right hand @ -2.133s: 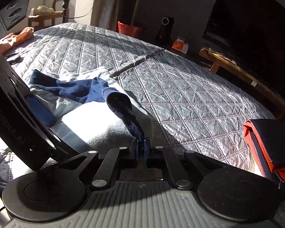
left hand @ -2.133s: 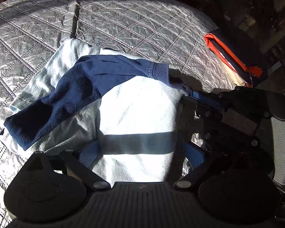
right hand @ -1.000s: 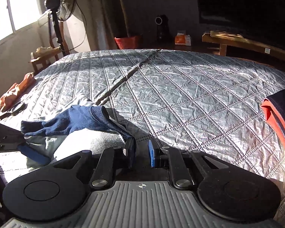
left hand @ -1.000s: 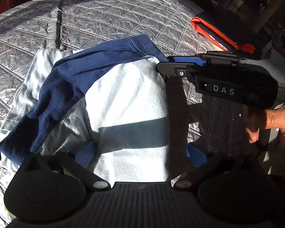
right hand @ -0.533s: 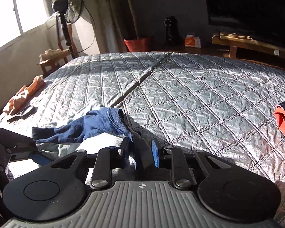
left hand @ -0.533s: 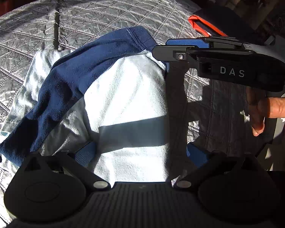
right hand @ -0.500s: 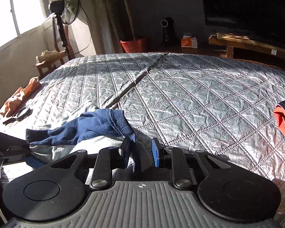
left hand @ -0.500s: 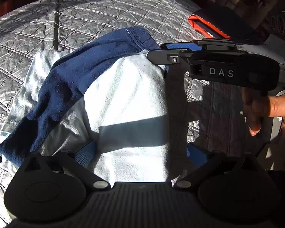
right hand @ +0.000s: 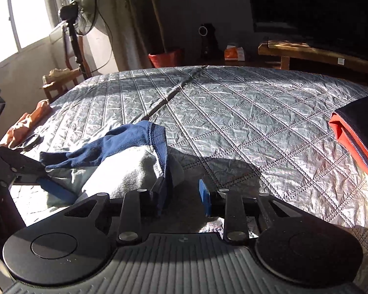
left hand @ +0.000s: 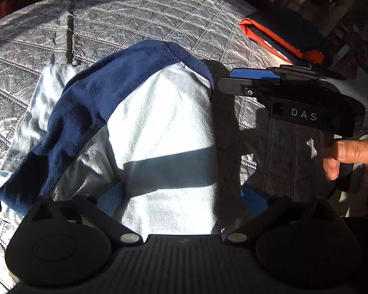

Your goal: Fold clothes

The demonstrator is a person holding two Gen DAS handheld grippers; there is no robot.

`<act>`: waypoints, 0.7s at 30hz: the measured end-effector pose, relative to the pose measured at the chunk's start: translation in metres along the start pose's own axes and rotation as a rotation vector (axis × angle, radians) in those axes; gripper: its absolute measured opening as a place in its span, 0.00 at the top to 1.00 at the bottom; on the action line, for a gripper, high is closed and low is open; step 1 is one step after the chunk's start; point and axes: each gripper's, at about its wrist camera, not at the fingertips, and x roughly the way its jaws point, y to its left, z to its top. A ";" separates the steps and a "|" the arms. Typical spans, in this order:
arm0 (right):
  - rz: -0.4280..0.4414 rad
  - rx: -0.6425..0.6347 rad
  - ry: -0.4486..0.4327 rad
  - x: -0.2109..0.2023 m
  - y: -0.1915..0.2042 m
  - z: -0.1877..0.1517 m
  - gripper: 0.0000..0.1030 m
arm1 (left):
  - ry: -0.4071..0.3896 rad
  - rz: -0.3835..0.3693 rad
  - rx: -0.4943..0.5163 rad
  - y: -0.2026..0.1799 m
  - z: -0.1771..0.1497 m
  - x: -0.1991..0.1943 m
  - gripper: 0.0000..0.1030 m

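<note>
Navy sleeve (left hand: pixel 90 112) lies folded across white shirt (left hand: pixel 164 127) on quilt (left hand: pixel 135 19). Right gripper (right hand: pixel 184 193) jaws opening; cuff edge hangs against the left pad, no pinch. Left gripper (left hand: pixel 181 196) spread wide, straddling the shirt's near end, nothing clamped. Orange-lined jacket (left hand: pixel 282 36) sits well apart at quilt's edge.

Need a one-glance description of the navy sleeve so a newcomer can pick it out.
Start at the silver quilted bedspread. Near its edge lies a white shirt; the navy sleeve arcs across it. It is the only dark blue cloth there, unlike the folded orange-trimmed garment lying apart from it.
</note>
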 end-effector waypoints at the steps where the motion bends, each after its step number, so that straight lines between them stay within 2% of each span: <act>1: 0.009 -0.009 0.011 0.004 0.003 -0.001 0.69 | -0.001 0.003 0.004 -0.001 0.000 0.000 0.03; 4: 0.043 -0.039 0.025 0.015 0.013 -0.003 0.69 | -0.003 0.009 0.015 -0.002 -0.001 0.000 0.03; 8: 0.030 -0.045 0.011 0.023 0.012 -0.003 0.71 | -0.001 0.005 0.013 -0.001 -0.001 0.001 0.03; 9: -0.006 -0.057 0.011 0.024 0.012 -0.003 0.74 | 0.000 0.006 0.017 -0.002 -0.001 0.001 0.03; 10: -0.044 -0.070 0.011 0.026 0.011 -0.002 0.91 | 0.000 0.009 0.024 -0.002 -0.001 0.001 0.03; 11: -0.086 -0.061 0.011 0.027 0.008 -0.001 0.99 | 0.000 0.012 0.032 -0.003 -0.002 0.001 0.03; 14: -0.174 0.092 -0.036 0.021 -0.018 0.001 1.00 | -0.003 0.017 0.043 -0.004 -0.004 0.002 0.03; 15: -0.167 0.114 -0.041 0.018 -0.022 0.001 1.00 | -0.004 0.016 0.041 -0.004 -0.004 0.002 0.03; 18: -0.074 0.030 -0.035 0.010 -0.010 0.000 0.98 | -0.002 0.016 0.041 -0.004 -0.003 0.002 0.03; 21: -0.060 -0.030 0.015 0.011 0.004 -0.003 0.93 | 0.001 0.007 0.034 -0.002 -0.001 0.002 0.03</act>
